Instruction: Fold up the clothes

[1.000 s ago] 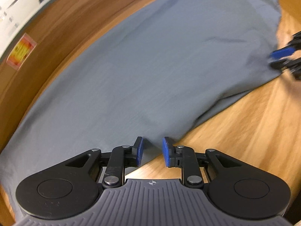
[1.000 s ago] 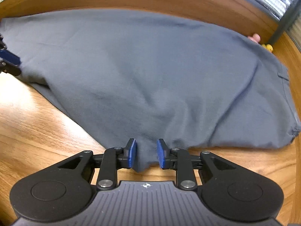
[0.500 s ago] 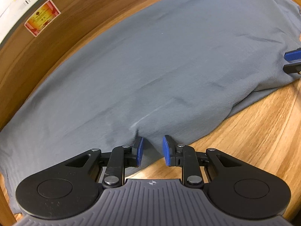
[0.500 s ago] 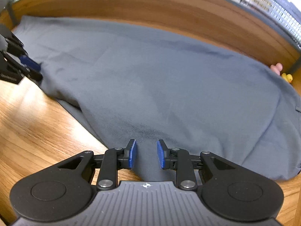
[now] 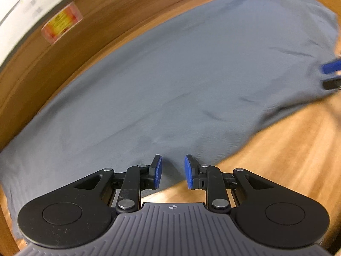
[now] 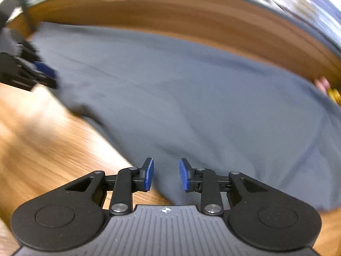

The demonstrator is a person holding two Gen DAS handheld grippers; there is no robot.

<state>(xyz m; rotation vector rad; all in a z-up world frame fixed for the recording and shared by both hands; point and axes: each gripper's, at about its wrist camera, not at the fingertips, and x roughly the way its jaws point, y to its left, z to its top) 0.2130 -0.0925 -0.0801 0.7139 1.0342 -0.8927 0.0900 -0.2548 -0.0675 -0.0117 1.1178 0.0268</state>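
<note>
A large grey garment [image 5: 181, 74] lies spread flat on the wooden table [image 5: 287, 149]. My left gripper [image 5: 172, 171] is open, and the garment's near edge runs between and under its blue pads. The right gripper [image 5: 331, 74] shows blurred at the far right edge of that view, at the cloth's border. In the right wrist view the grey garment [image 6: 191, 98] fills the middle. My right gripper [image 6: 165, 173] is open over its near edge, with cloth between the pads. The left gripper [image 6: 40, 72] appears blurred at the left, by the cloth's edge.
A raised wooden rim [image 5: 106, 21] runs along the table's far side, carrying a red and yellow sticker [image 5: 61, 22]. A small pink object [image 6: 322, 84] and a yellow one [image 6: 334, 95] sit by the rim at the far right. Bare wood [image 6: 42, 138] lies near me.
Both grippers have moved forward, so more cloth lies under and between their pads. Their jaw gaps look unchanged. Both views are now blurred by motion.
</note>
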